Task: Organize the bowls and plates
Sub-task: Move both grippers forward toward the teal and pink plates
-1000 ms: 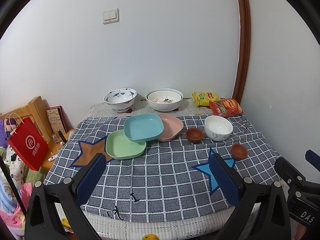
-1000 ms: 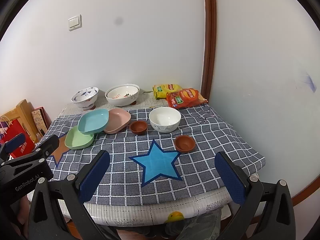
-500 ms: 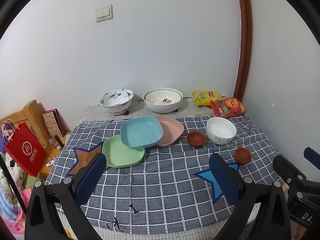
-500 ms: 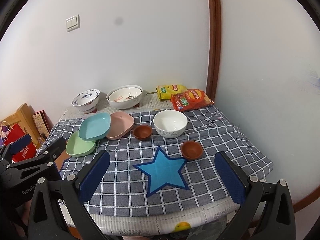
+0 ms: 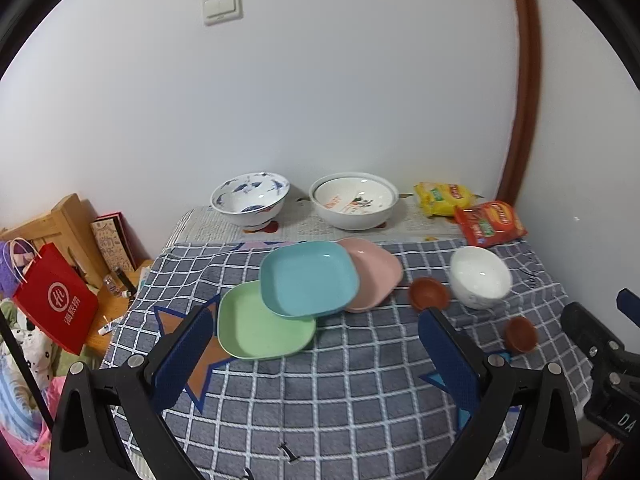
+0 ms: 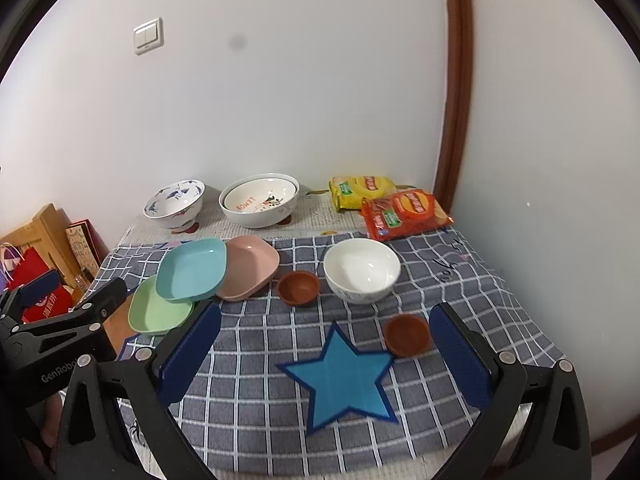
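The blue plate (image 5: 308, 278) hides part of the green plate (image 5: 260, 326), perhaps a third.

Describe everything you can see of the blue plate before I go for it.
The blue plate is a rounded-square, shallow dish with a raised rim, matte like plastic, and looks empty. It sits tilted on top of two others, overlapping the green plate on its near left and the pink plate on its right. No gripper touches it.

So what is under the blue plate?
The blue plate lies over part of the green plate and the pink plate. Their covered parts and the cloth beneath cannot be seen.
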